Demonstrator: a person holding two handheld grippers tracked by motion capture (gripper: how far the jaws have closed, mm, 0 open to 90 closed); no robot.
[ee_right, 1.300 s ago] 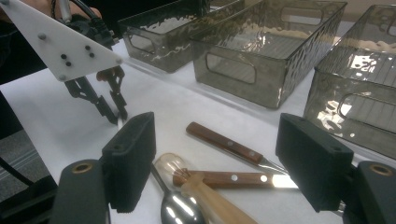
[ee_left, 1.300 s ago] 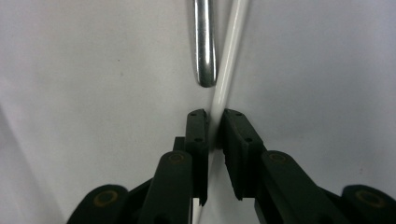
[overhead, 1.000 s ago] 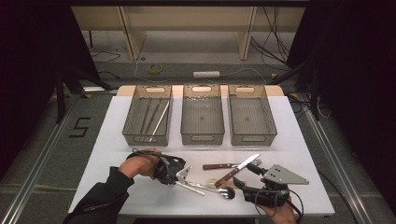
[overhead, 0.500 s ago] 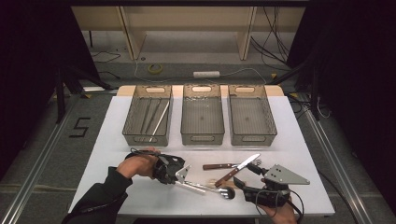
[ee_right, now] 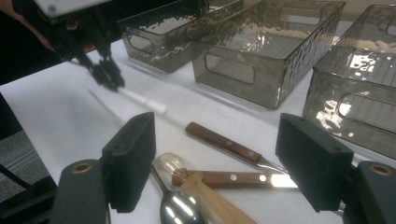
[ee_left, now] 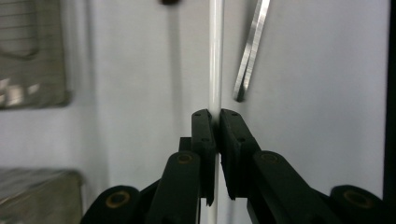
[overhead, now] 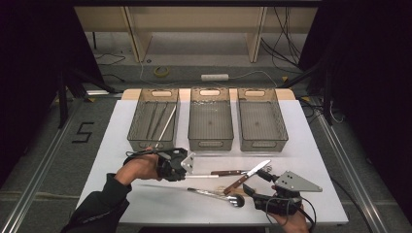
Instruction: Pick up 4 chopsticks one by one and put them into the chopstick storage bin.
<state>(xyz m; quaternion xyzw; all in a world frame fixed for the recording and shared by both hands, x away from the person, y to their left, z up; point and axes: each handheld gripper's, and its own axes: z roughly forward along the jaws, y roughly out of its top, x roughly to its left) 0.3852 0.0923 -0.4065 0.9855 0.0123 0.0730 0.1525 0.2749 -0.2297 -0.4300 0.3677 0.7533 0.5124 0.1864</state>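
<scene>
The white worktop (overhead: 121, 145) carries three smoky clear plastic bins in a row at its far edge. The left bin (overhead: 153, 119) holds several long thin sticks, one white and the others dark; the middle bin (overhead: 210, 119) and the right bin (overhead: 261, 119) look bare inside.

Nearer the person, the left tool (overhead: 190, 171), held in a hand (overhead: 138, 169) with a dark sleeve, has its jaws clamped together on a thin white stick (overhead: 204, 176). The stick juts out level toward the right tool, raised just above the worktop near the front middle. In the left gripper view it runs straight up between the pinched pads (ee_left: 215, 135).

The right tool (overhead: 260, 187) sits at the front right with its jaws spread wide apart and nothing between them.

Between the two tools lies a small heap of cutlery: two wooden-handled knives (overhead: 250, 174) crossing each other, and a metal spoon (overhead: 218, 195) lying just in front of them.
</scene>
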